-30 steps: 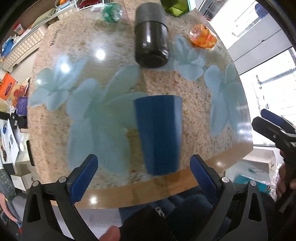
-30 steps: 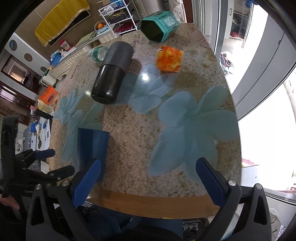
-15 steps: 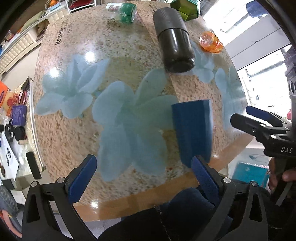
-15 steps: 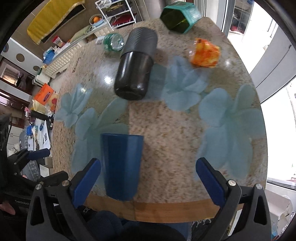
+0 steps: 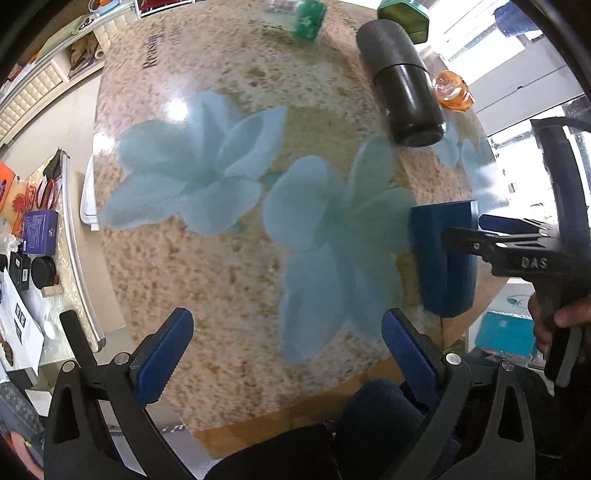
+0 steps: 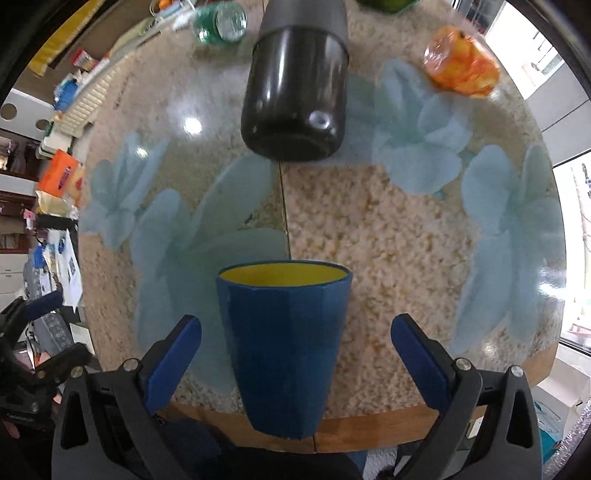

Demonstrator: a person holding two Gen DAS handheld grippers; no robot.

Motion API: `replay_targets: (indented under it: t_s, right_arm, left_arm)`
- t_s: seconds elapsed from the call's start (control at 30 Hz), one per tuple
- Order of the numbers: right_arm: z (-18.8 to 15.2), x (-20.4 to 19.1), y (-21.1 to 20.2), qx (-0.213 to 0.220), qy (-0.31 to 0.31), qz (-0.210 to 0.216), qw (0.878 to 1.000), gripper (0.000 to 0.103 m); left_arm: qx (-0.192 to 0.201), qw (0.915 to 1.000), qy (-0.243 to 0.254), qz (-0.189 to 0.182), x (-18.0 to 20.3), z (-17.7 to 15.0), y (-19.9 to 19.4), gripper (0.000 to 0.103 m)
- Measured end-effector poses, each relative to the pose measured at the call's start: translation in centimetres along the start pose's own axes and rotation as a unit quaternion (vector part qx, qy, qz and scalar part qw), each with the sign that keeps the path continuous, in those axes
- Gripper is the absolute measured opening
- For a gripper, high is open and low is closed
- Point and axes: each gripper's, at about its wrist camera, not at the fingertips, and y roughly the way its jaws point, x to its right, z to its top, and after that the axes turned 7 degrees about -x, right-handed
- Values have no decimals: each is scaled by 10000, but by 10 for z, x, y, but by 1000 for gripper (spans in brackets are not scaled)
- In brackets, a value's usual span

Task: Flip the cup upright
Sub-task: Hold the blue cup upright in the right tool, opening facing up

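A dark blue cup with a yellow inside (image 6: 283,347) lies on its side on the round flower-patterned table (image 6: 406,236), mouth facing away from me, near the front edge. My right gripper (image 6: 295,350) is open, its two blue-padded fingers on either side of the cup without touching it. In the left wrist view the cup (image 5: 441,258) lies at the right, with the right gripper (image 5: 491,230) reaching around it. My left gripper (image 5: 282,345) is open and empty, to the left of the cup above the table's front edge.
A black cylindrical flask (image 6: 299,85) lies on its side behind the cup. An orange crumpled wrapper (image 6: 461,68) lies at the back right, a green bottle (image 6: 219,22) at the back left, a green hexagonal box (image 5: 404,16) at the far edge.
My right gripper has moved left and in, so the cup now lies between its open fingers. My left gripper has swung away to the left; the cup sits at its view's right.
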Motion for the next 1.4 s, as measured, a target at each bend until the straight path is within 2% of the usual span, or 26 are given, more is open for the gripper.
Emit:
replay_targets:
  t_s: [0.2,0.43,0.57,0.67,0.93,1.1,1.27,1.4]
  right_arm:
    - [9,-2,20,-277,59,-166,9995,103]
    - [15,-10,37,-485,30,-163,9987,102]
    - [16,-10,44,-577,-13,-170,9982,78]
    - [16,-8,43,-476,-8,-201,9987,71]
    - [10,6,31,-346,174,149,9991,71]
    - [6,20,3,-19,177,229,9996,71]
    - [-2,26,-38,738,2,281,9969,71]
    - [-6,24,-55,1203,-145,248,9923,70]
  left_arm:
    - [-1,9997,-222,-104,-25,-7,3,102]
    - [-47,9986,-482,-191,-47,-14,9,102]
    - [-23,9982,-563,-202,-52,-17,8,102]
    - [-30,9979,-602,-223,-55,-19,10,102]
    - [22,9970,-705,-323,-58,-22,10,102]
    - [56,9968,-728,-340,-55,-22,9,102]
    - [28,9955,-880,-350,-56,-25,9,102]
    - [14,9960,-870,-213,-56,-26,6,102]
